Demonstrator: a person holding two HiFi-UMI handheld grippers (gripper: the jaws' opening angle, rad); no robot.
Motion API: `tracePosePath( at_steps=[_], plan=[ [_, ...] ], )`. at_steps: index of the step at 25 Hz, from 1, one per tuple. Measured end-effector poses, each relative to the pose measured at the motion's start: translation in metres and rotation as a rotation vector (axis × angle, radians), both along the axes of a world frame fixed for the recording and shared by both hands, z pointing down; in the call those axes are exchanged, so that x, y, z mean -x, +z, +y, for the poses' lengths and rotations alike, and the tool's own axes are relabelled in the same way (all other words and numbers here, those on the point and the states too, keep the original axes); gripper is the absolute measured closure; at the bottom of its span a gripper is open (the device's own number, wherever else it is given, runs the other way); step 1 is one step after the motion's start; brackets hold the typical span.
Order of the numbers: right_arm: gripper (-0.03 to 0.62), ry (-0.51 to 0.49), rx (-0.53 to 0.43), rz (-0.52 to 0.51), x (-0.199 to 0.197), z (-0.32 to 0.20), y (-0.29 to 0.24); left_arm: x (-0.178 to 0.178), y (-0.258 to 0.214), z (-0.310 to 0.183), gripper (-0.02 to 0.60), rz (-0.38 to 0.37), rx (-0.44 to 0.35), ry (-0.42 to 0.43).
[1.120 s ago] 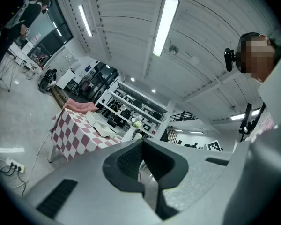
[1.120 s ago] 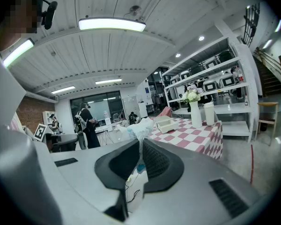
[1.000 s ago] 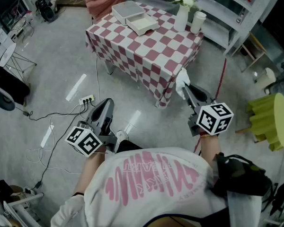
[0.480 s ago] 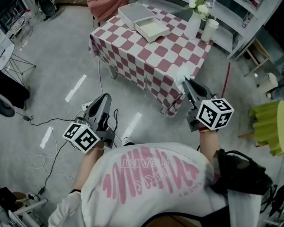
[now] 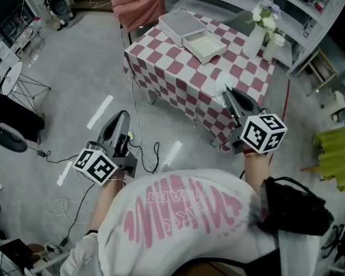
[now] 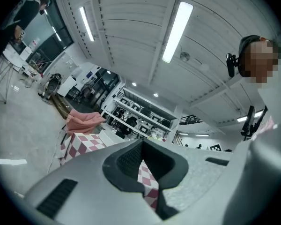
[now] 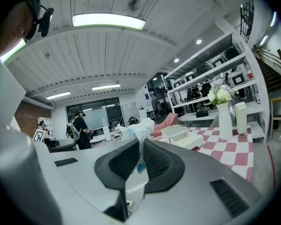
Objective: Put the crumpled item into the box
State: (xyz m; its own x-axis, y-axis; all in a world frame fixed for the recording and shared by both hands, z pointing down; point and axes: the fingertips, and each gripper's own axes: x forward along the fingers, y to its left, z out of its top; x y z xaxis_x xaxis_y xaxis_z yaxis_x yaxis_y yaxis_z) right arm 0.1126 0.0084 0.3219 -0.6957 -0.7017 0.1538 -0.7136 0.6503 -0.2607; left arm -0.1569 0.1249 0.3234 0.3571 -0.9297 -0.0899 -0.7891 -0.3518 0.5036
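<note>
White crumpled wrapper [image 7: 141, 124] is pinched in right gripper [image 5: 227, 95], ready for the open box [image 5: 205, 46]. Left gripper [image 5: 121, 119] closed & empty, w/ no job yet.

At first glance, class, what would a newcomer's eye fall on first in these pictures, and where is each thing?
The red-and-white checked table stands ahead, an open white box on its far side and a vase of flowers at its right corner. Nearer, the right gripper is shut on a crumpled white item, held towards the table.
</note>
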Motion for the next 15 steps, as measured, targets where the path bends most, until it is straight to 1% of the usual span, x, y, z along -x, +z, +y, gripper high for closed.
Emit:
tracePosePath(
  at_steps=[2,3,5,7,9,13,15],
  plan=[
    [0.571,-0.011,0.008,0.024,0.015,-0.004,0.006,0.019,0.005,-0.005,0.574,0.023,0.009,-0.042],
    [0.571,-0.014,0.018,0.033,0.02,-0.006,0.01,0.025,0.007,-0.006,0.574,0.039,0.015,-0.048],
    [0.571,-0.017,0.041,0.036,0.029,-0.01,0.016,0.03,0.011,-0.008,0.574,0.061,0.031,-0.029],
    [0.571,-0.021,0.053,0.027,0.037,-0.014,0.017,0.031,0.014,-0.008,0.574,0.057,0.043,-0.002],
    [0.571,-0.028,0.051,0.024,0.046,-0.018,0.017,0.036,0.015,-0.009,0.574,0.046,0.049,0.006],
    [0.571,-0.052,0.044,0.042,0.064,-0.023,0.021,0.053,0.017,-0.009,0.574,0.041,0.047,-0.024],
    [0.571,-0.057,0.046,0.054,0.07,-0.023,0.023,0.059,0.022,-0.01,0.574,0.037,0.065,-0.034]
  ],
)
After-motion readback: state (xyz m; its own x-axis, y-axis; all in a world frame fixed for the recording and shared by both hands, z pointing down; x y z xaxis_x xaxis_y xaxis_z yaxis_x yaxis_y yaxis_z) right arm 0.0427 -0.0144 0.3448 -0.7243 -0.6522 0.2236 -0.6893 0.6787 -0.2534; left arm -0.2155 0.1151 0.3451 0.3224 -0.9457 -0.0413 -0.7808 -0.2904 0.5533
